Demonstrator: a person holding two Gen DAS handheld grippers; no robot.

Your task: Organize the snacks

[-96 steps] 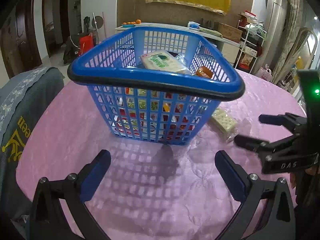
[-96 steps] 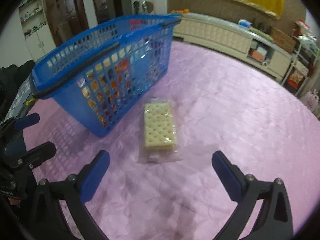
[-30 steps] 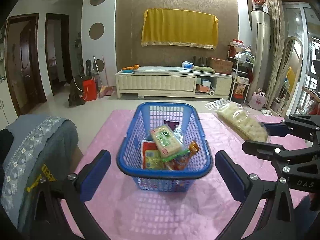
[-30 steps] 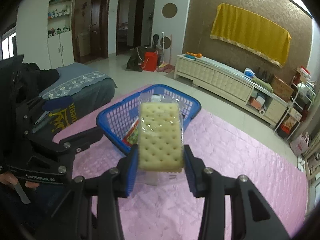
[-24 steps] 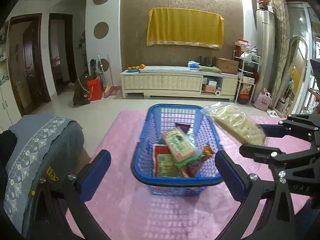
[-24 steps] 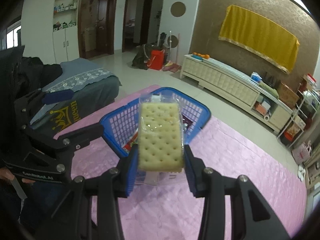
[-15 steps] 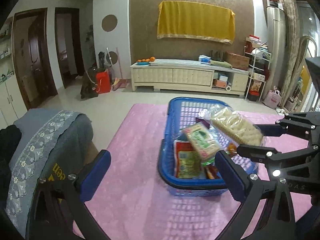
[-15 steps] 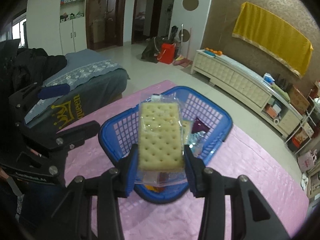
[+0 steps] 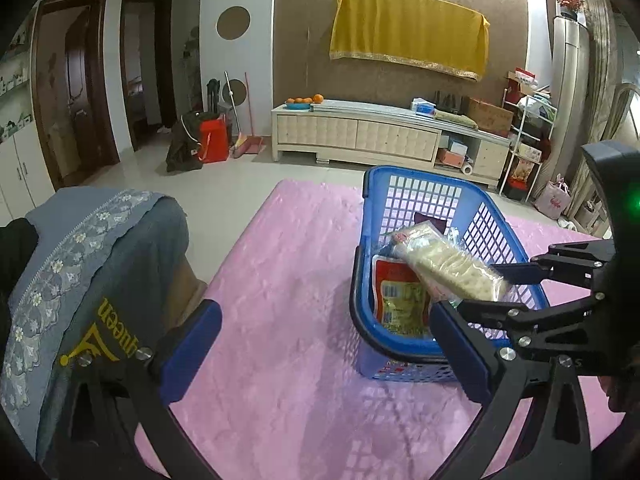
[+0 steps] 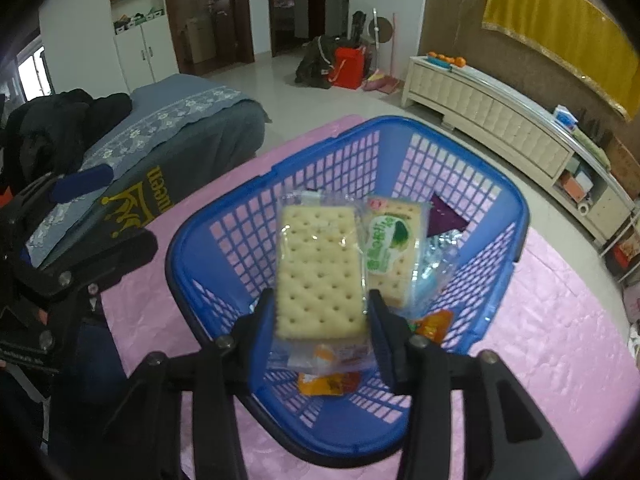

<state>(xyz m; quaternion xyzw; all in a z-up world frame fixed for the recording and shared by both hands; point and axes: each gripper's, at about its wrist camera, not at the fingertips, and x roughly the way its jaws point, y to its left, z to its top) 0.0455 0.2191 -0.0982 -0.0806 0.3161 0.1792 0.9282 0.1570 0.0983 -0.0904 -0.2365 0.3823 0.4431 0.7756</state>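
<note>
A blue plastic basket (image 9: 356, 280) (image 10: 176, 256) stands on the pink table and holds several snack packs. Among them are a green-label cracker pack (image 10: 390, 248), a red and yellow pack (image 9: 400, 300) and an orange packet (image 10: 432, 326). My right gripper (image 10: 320, 300) (image 9: 498, 286) hangs over the basket's near rim. A clear-wrapped cracker pack (image 10: 320, 272) (image 9: 448, 264) sits between its opening jaws, and a thin gap shows at the right pad. My left gripper (image 9: 322, 312) is wide open and empty, left of the basket.
The pink tablecloth (image 9: 280, 280) spreads left of and in front of the basket. A blue-grey covered seat (image 9: 100, 260) (image 10: 180, 140) stands off the table's left edge. My left gripper's frame (image 10: 80, 240) is at the left of the right wrist view.
The right gripper came down over the basket with the cracker pack and its jaws have parted a little. In the left view the basket slid to the right and drew nearer.
</note>
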